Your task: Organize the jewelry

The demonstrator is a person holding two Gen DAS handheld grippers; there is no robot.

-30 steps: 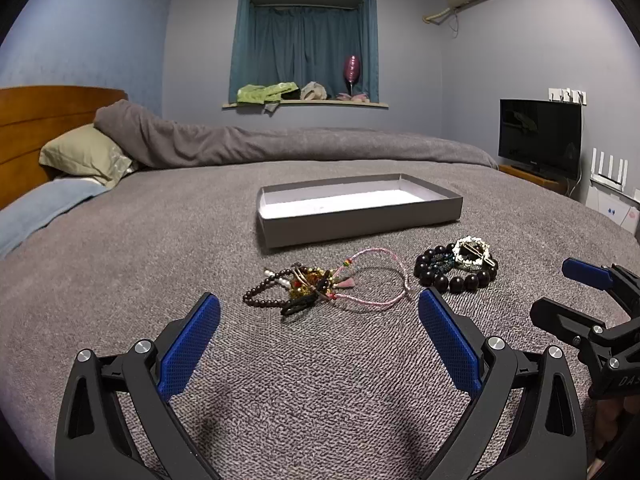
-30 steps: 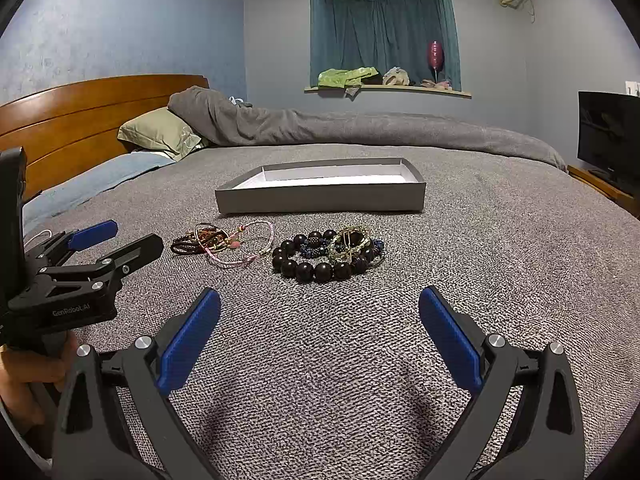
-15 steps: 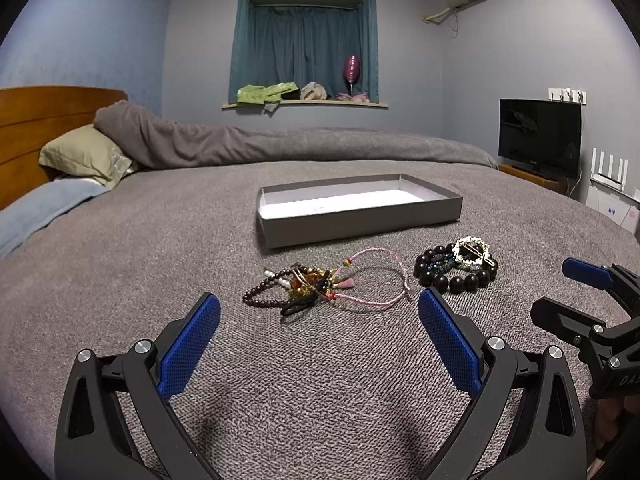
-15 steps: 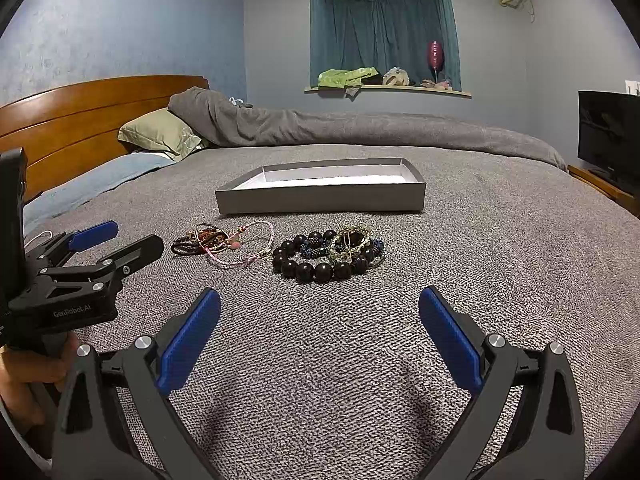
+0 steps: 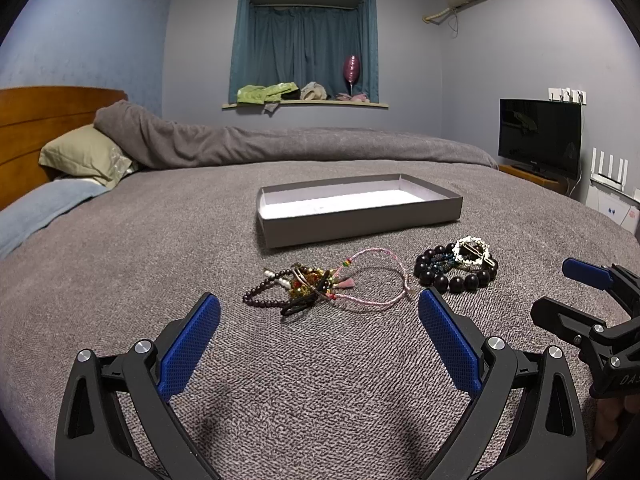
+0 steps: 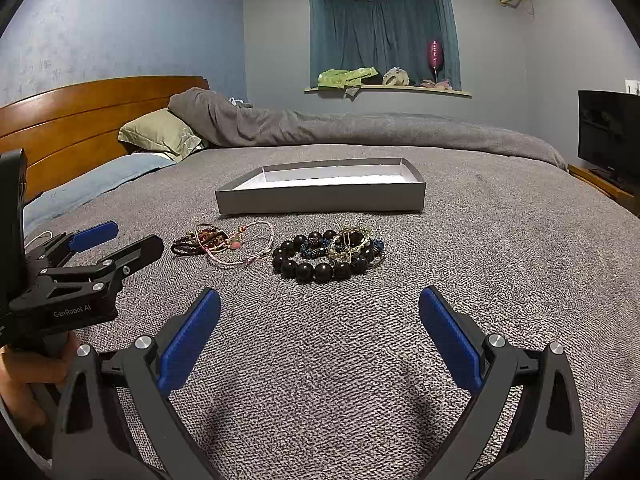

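Observation:
A shallow grey box (image 5: 360,218) with a white inside lies open on the grey bedspread; it also shows in the right wrist view (image 6: 320,200). In front of it lie two heaps of jewelry: a tangle of thin bead and pink cord bracelets (image 5: 324,284) (image 6: 224,242), and a large dark bead bracelet with a pearl ring piece on top (image 5: 456,266) (image 6: 328,256). My left gripper (image 5: 319,334) is open and empty, just short of the tangle. My right gripper (image 6: 320,334) is open and empty, short of the dark beads.
The bed is wide, with a rolled grey duvet (image 5: 280,144) and pillows (image 5: 84,156) at the far side and a wooden headboard (image 6: 80,120) on the left. A TV (image 5: 540,136) stands on a stand at the right.

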